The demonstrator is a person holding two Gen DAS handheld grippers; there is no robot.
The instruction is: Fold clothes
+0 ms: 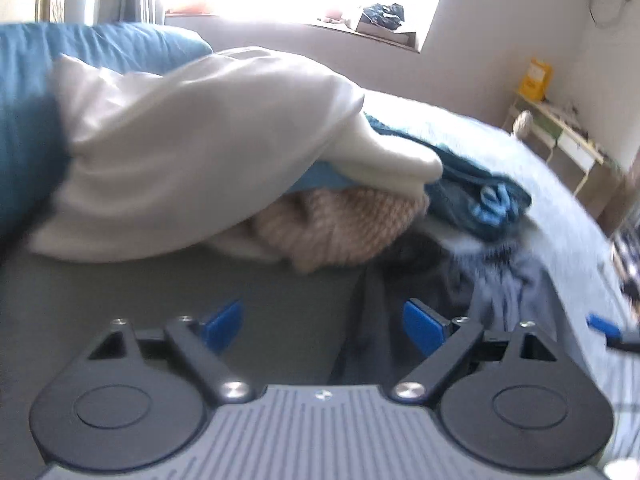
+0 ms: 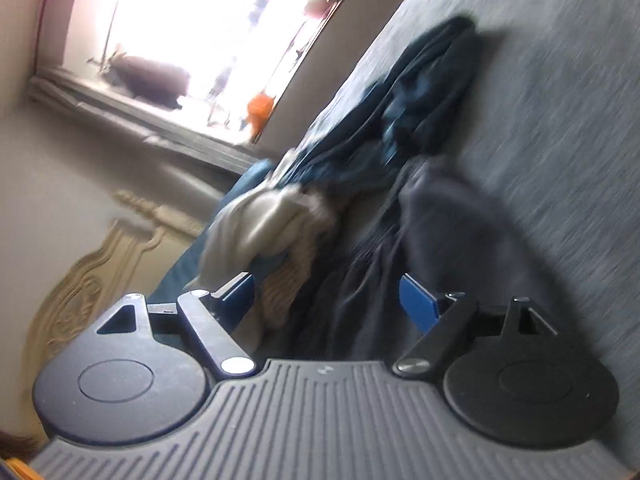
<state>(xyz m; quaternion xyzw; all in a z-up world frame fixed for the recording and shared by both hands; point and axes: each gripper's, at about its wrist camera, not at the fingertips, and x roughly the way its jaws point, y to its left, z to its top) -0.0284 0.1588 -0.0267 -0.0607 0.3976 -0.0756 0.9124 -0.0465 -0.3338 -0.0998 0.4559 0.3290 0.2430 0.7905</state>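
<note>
Both my grippers hang empty over the bed (image 1: 460,128), between garments. The left gripper (image 1: 322,326) has its blue pads set wide apart with nothing pinched; through the gap I see only a flat grey-green cloth (image 1: 200,292) and the edge of a dark garment (image 1: 368,320). The right gripper (image 2: 328,300), rolled so the room looks tilted, is just as wide open, and nothing is clamped in it either.

The unfolded heap lies ahead of the left gripper, not touching it: a cream top (image 1: 192,152) draped over a tan knitted sweater (image 1: 340,220), against a blue pillow (image 1: 100,48). To the right of that heap lies a bundle of dark blue clothes (image 1: 480,196), and nearer me a crumpled grey piece (image 1: 516,284). From the right gripper, the same dark garment (image 2: 360,280) runs straight out from between the pads, beneath them and not gripped, with the dark blue bundle (image 2: 420,100) further along the bedspread.

As I judge it, the step in hand is choosing and lifting the next piece. To do it well I would pick one garment only, most likely the cream top since it lies uppermost, take it at two separate edge points such as the shoulders, one per gripper, and lift high enough to shake it free of the sweater underneath before laying it flat. Both views are blurred, so seams are hard to pick out.
</note>
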